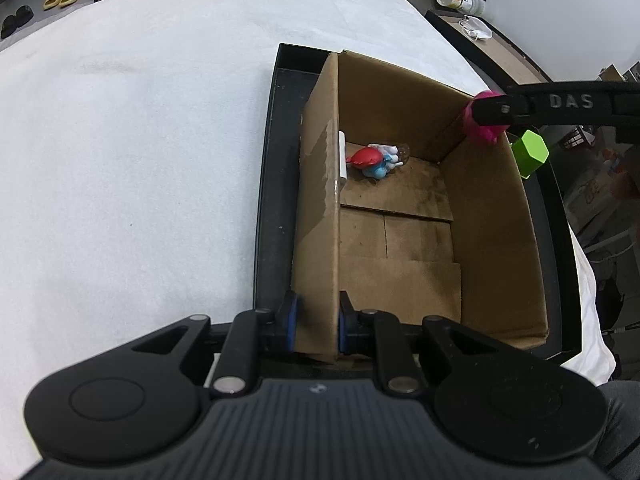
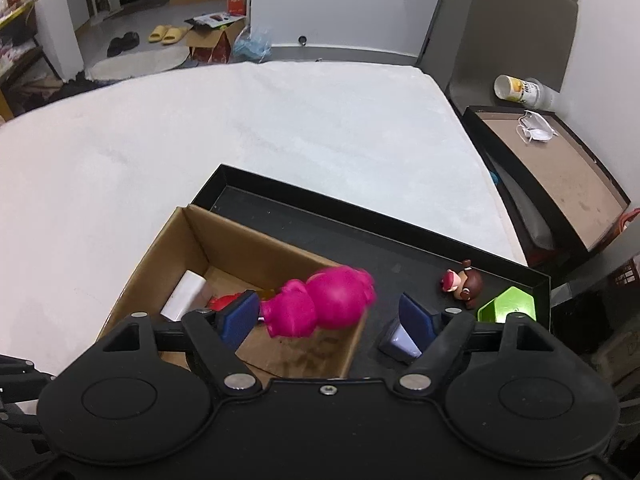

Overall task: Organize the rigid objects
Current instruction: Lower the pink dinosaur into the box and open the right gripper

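The left gripper (image 1: pixel 316 326) clamps the cardboard box (image 1: pixel 320 184) wall, while the right gripper's (image 2: pixel 332 316) fingers stand apart around the pink toy (image 2: pixel 320 306).

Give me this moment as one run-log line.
left gripper: shut on cardboard box wall | right gripper: open, pink toy between pads, blurred, above box | tray: green block, figurine

White walls (image 2: pixel 352 0), pale floor (image 2: pixel 132 28), round rug (image 2: pixel 140 62), dark side table (image 2: pixel 560 176)
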